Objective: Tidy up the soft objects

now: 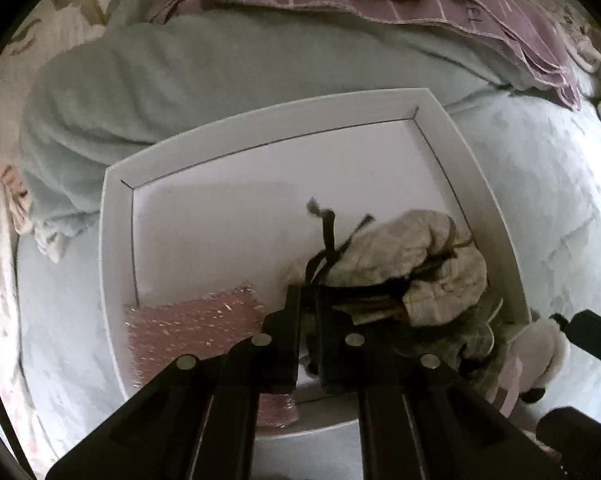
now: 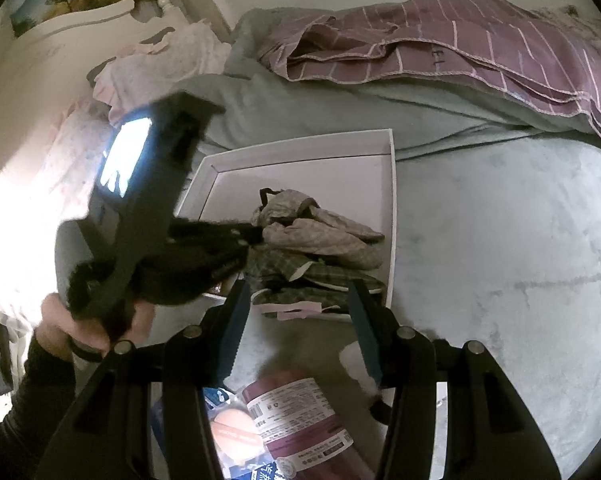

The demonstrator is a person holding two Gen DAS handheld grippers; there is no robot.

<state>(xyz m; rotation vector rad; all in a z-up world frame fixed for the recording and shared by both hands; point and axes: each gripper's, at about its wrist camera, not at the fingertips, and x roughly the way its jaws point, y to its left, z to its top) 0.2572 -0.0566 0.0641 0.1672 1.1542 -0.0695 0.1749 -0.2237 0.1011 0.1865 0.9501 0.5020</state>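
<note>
A white shallow box (image 1: 116,240) lies on the bed; it also shows in the right wrist view (image 2: 391,216). Inside it lie a crumpled beige cloth pouch with dark straps (image 1: 412,252), a green plaid cloth (image 2: 300,276) under it, and a pink bubble-wrap piece (image 1: 192,324). My left gripper (image 1: 308,300) is nearly shut, its tips at the dark strap of the cloth pile; it appears from outside in the right wrist view (image 2: 256,236). My right gripper (image 2: 296,304) is open and empty, just in front of the box's near edge.
A folded purple checked blanket (image 2: 460,48) and a pale green duvet (image 1: 180,72) lie behind the box. Packaged items, one with a maroon label (image 2: 296,416), lie under my right gripper. A white headboard (image 2: 60,40) stands at far left.
</note>
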